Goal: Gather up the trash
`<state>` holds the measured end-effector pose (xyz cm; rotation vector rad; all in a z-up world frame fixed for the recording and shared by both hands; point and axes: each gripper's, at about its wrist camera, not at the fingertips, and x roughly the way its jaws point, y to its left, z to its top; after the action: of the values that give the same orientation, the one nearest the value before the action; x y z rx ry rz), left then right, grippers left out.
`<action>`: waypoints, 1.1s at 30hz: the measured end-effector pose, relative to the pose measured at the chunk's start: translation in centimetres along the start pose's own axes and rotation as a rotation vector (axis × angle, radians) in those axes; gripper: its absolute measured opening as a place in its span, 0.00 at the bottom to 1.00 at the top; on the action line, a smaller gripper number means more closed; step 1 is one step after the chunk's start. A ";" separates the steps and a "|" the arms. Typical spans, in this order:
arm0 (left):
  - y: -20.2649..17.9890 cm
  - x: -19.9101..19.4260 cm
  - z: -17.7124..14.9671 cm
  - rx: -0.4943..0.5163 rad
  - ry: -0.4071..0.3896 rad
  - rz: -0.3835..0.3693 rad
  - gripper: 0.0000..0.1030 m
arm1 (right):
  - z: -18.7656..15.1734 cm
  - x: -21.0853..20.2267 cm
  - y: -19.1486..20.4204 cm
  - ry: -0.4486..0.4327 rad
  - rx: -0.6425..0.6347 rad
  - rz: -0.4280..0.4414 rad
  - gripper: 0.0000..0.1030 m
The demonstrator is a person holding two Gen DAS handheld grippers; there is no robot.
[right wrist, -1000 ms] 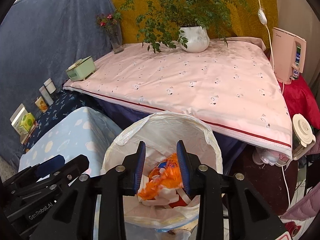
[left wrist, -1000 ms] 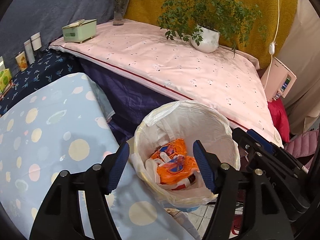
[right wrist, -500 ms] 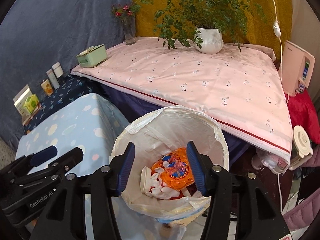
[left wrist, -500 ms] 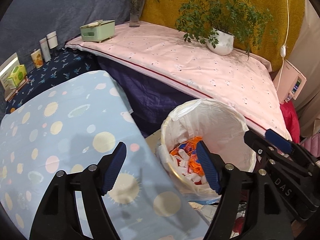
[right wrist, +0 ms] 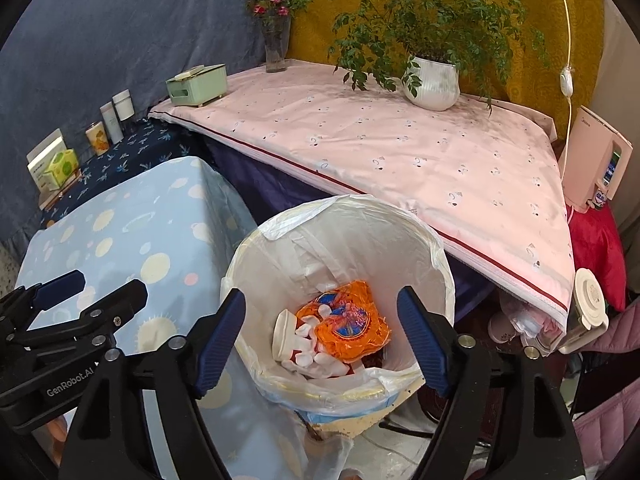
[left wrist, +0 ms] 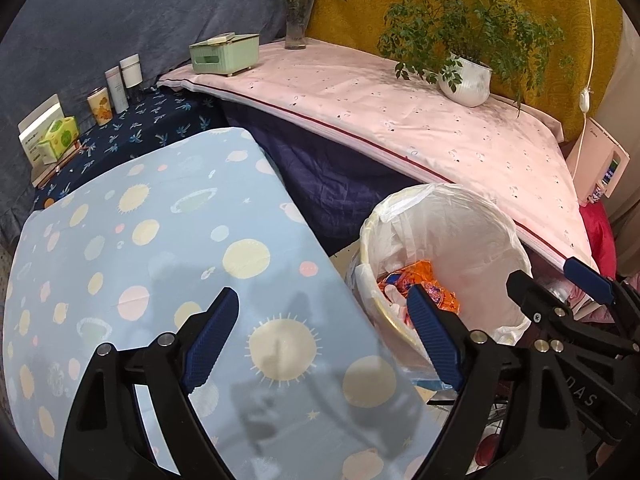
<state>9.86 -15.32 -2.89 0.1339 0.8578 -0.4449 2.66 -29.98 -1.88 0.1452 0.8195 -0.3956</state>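
Nearest in the right wrist view, the right claw (right wrist: 322, 342) stands with its blue pads wide apart and nothing between them. A second ago those pads were close together with the orange wrapper in the gap; the jaws have just been opening, and the wrapper now lies free below them. The left claw (left wrist: 324, 338) is also spread wide and empty, its jaws having just been opening too. It has swung left: a second ago it framed the bin, and now it hangs over the pale blue planet-print cloth (left wrist: 152, 264), with only its right pad overlapping the bin's rim.

Just beyond the right claw sits the trash bin (right wrist: 436, 248), lined with a white plastic bag. The orange wrapper (right wrist: 350, 326) rests at the bottom, on the right of the heap, touching a litter of small white scraps (right wrist: 306, 350) to its left.

This reads as a drop just completed: that piece is collected. No loose trash shows on the blue cloth, so the next item, if any remains, would have to be found elsewhere.

Farther back, the pink-covered table (right wrist: 400, 148) carries a white potted plant (right wrist: 432, 84) at the far right, a green box (right wrist: 196, 86) at the far left and a vase of red flowers (right wrist: 275, 44) in the far corner. Left of it, a dark blue shelf (left wrist: 132, 136) holds small containers and boxes.
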 end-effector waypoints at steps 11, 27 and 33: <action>1.1 0.0 -0.9 -0.022 0.019 0.022 0.86 | -0.9 0.0 -0.1 0.016 -0.008 -0.012 0.88; 1.9 -0.5 -1.8 -0.035 0.020 0.049 0.87 | -1.7 -0.2 -0.6 0.017 -0.038 -0.051 0.93; 1.7 -0.7 -2.0 -0.034 0.009 0.061 0.87 | -2.1 -0.5 -0.3 0.021 -0.053 -0.047 0.93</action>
<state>8.79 -12.98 -3.77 0.1299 0.8673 -0.3729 0.82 -29.56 -2.93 0.0805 0.8548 -0.4169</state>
